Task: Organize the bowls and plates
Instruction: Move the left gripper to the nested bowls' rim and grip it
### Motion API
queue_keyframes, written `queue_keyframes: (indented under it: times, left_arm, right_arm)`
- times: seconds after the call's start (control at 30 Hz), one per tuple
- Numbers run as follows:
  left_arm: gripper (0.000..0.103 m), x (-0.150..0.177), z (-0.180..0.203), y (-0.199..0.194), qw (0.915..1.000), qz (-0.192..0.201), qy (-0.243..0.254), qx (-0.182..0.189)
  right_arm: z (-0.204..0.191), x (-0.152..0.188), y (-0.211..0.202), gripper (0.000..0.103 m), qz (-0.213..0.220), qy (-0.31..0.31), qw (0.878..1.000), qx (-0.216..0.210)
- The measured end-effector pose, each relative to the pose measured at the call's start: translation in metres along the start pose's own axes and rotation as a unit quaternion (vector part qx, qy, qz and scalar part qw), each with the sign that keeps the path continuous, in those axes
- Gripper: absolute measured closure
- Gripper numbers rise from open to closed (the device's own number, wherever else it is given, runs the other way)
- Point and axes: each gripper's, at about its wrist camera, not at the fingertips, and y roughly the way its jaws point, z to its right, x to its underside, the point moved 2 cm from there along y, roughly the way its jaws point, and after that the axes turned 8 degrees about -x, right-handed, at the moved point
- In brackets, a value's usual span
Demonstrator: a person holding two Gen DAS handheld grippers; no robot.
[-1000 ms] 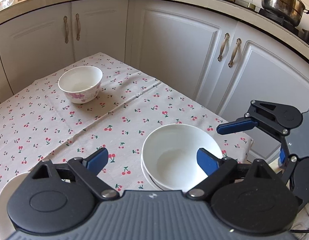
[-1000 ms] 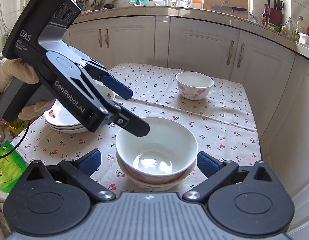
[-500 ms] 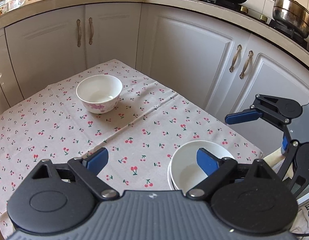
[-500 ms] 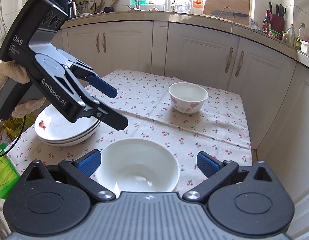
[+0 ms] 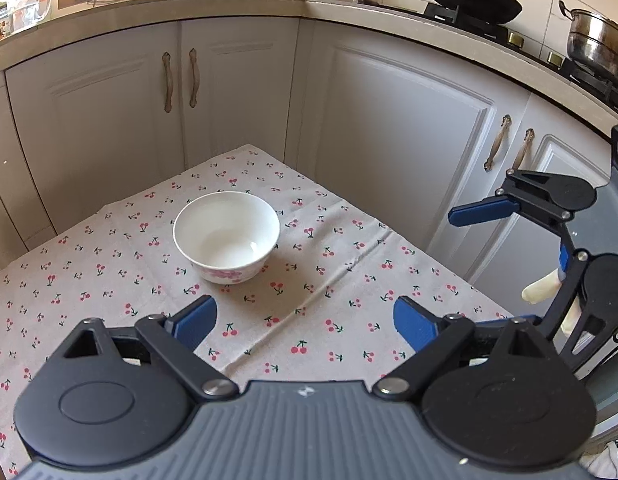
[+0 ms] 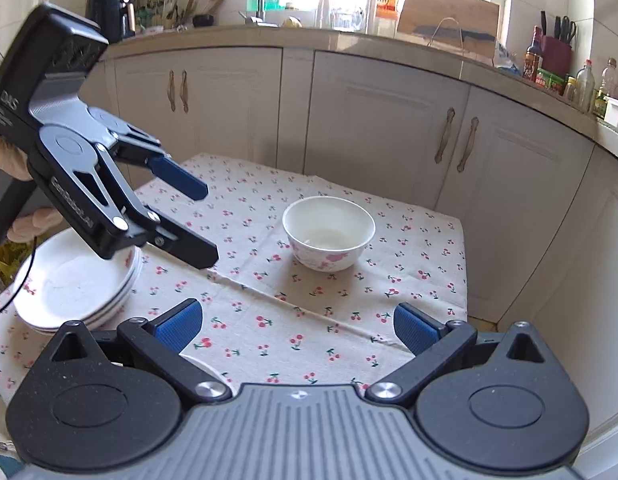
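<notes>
Left wrist view: the left gripper (image 5: 305, 320) hangs above the cherry-print tablecloth (image 5: 349, 280) with its jaws spread wide and nothing between them; the floral bowl (image 5: 226, 236), white with pink flowers on its outer wall, stands upright on the cloth just beyond the blue fingertips, slightly toward the left one, and apart from both; the right gripper (image 5: 465, 268) shows off the cloth's right edge, its jaws also wide apart and empty, one blue finger pointing toward the bowl and the other low behind the left gripper's body; white cabinet doors (image 5: 389, 140) rise behind the bowl.

Right wrist view: the right gripper (image 6: 297, 324) is held over the near part of the tablecloth (image 6: 269, 308), jaws fully spread and holding nothing; the floral bowl (image 6: 329, 238) sits ahead, between the lines of the two fingers and well clear of them; the left gripper (image 6: 201, 220) hovers left of the bowl, open and empty, tilted down toward the cloth; a stack of white plates (image 6: 75, 284) lies left of the bowl, partly under the left gripper; a sliver of white rim (image 6: 207, 370) shows by the right gripper's left finger, too hidden to identify.
</notes>
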Motion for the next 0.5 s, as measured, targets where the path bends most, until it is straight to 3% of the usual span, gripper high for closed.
queue_keyframes:
  times: [0.23,0.5]
  left_arm:
    - [0.008,-0.018,-0.014,0.026,0.9999,-0.005,-0.006,-0.007]
    - [0.008,-0.031,-0.037,0.066,0.9994,-0.016,-0.023,-0.019]
  right_arm:
    - [0.017,-0.006,0.025,0.000,-0.007,-0.027,0.999,0.019]
    - [0.037,-0.013,0.062,0.000,-0.010,-0.029,1.000,0.001]
